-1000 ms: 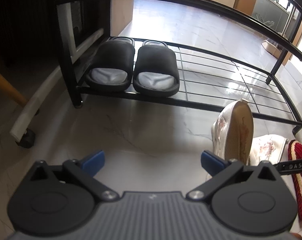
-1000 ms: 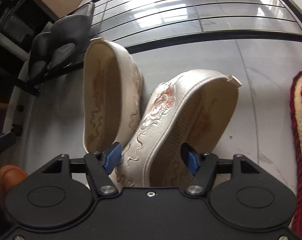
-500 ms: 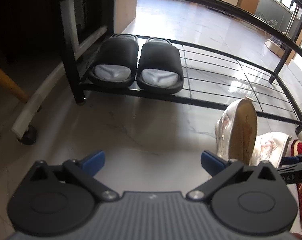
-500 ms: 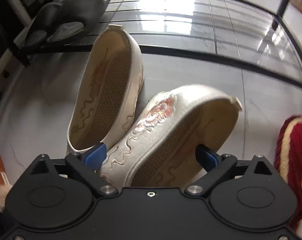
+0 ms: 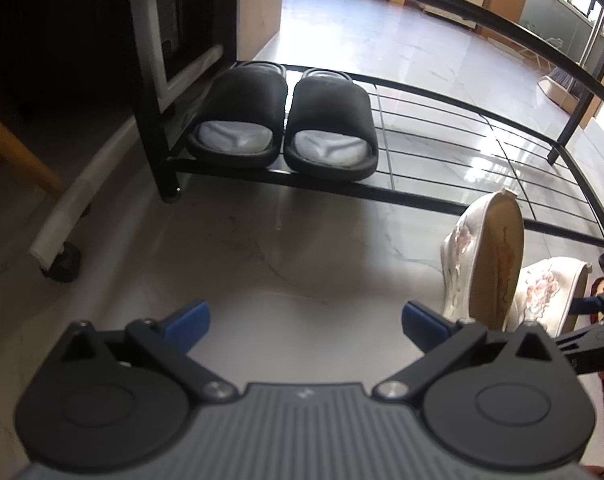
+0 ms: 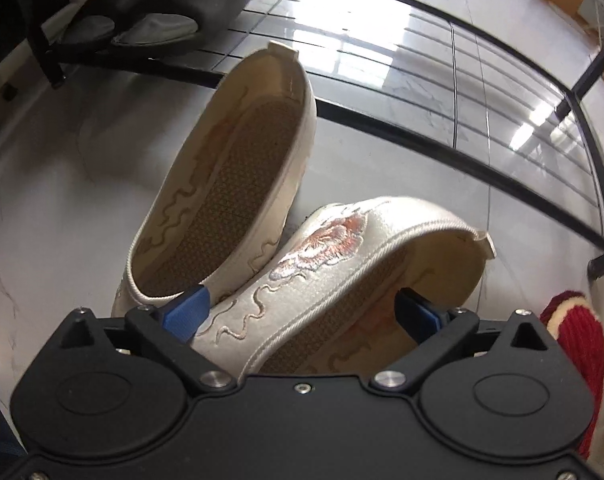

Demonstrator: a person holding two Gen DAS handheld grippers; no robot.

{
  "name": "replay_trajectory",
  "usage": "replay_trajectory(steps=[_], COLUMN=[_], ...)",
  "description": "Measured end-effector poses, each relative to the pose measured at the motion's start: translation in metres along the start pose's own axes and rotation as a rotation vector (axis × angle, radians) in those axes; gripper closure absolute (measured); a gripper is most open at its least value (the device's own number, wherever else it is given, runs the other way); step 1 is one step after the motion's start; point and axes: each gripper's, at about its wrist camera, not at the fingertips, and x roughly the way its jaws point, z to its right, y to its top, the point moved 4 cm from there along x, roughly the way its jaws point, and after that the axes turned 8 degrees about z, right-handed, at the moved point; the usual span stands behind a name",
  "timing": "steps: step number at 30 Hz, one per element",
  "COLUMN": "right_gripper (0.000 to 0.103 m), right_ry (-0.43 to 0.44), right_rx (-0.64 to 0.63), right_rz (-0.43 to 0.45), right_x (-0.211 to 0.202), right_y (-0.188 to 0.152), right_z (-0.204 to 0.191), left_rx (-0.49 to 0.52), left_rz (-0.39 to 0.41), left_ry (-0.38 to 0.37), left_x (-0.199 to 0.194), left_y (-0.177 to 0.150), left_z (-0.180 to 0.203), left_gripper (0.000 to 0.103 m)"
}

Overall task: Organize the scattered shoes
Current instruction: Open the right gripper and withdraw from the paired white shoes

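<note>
Right gripper jaws wider than before, opening around embroidered shoe; left gripper jaws open, empty.

2 blk slides, 2 embroidered shoes, 1 rack.

Glossy pale marble-look floor carries a low black metal shoe rack with a wire shelf. Pair of black slides sits side by side at the shelf's left end; rest of the wire shelf bare. On the floor just in front of the rack: two cream embroidered shoes tipped on their sides, touching, and a red-and-cream slipper beside them.
</note>
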Motion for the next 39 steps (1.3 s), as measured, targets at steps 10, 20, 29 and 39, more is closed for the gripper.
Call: replay_trajectory(steps=[10, 20, 29, 39], right_gripper=[0.004, 0.004, 0.0, 0.0], right_ry=[-0.063, 0.04, 0.126, 0.147], right_rx=[-0.155, 0.075, 0.541, 0.624], right_rz=[-0.019, -0.001, -0.14, -0.229], right_x=[0.002, -0.029, -0.037, -0.01], right_y=[-0.011, -0.01, -0.039, -0.058], right_z=[-0.005, 0.019, 0.074, 0.064], left_rx=[0.006, -0.017, -0.029, -0.066], left_rz=[-0.003, 0.003, -0.001, -0.007], left_ry=[-0.012, -0.023, -0.038, -0.045], left_x=[0.001, -0.001, -0.003, -0.003], left_y=[0.0, 0.003, 0.004, 0.006], left_z=[0.003, 0.002, 0.003, -0.002], left_gripper=[0.001, 0.001, 0.001, 0.001])
